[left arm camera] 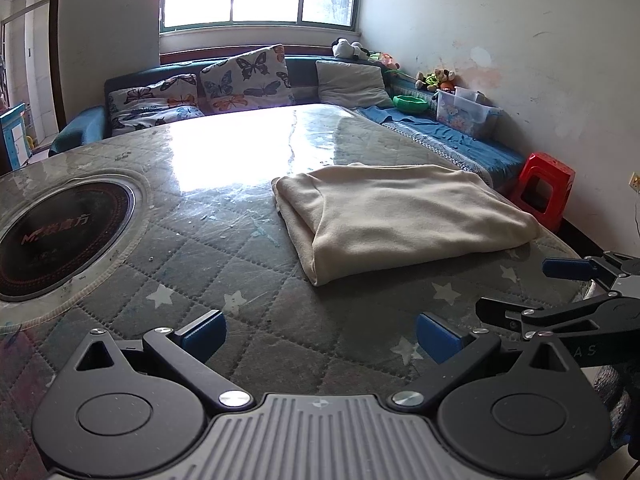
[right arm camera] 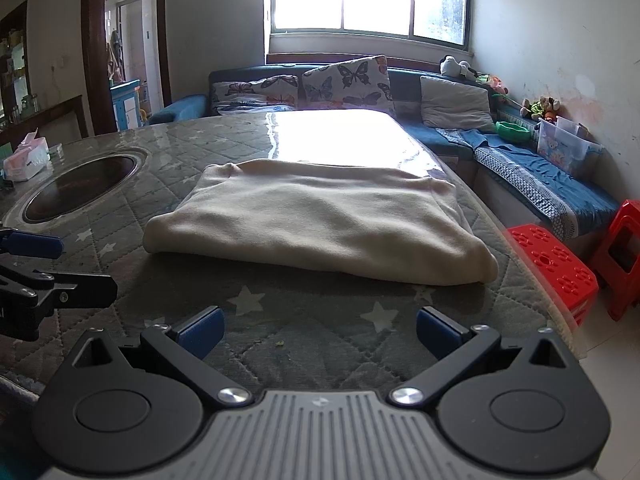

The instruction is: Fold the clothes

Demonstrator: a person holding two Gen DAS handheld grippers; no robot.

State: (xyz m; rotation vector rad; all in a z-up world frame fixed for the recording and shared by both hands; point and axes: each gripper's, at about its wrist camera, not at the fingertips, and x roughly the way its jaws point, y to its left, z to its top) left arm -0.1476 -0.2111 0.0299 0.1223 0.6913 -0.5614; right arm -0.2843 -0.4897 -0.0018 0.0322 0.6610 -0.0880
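Note:
A cream garment (left arm camera: 404, 216) lies folded into a neat rectangle on the quilted, star-patterned table cover (left arm camera: 240, 264). It also shows in the right wrist view (right arm camera: 316, 224), straight ahead. My left gripper (left arm camera: 320, 334) is open and empty, near the table's front edge, short of the garment and to its left. My right gripper (right arm camera: 320, 330) is open and empty, just short of the garment's near fold. The right gripper also shows at the right edge of the left wrist view (left arm camera: 572, 276), open.
A round induction cooktop (left arm camera: 60, 236) is set into the table at the left. A tissue pack (right arm camera: 26, 158) sits at the far left. A sofa with cushions (left arm camera: 244, 80) runs behind. Red stools (right arm camera: 560, 268) stand right of the table.

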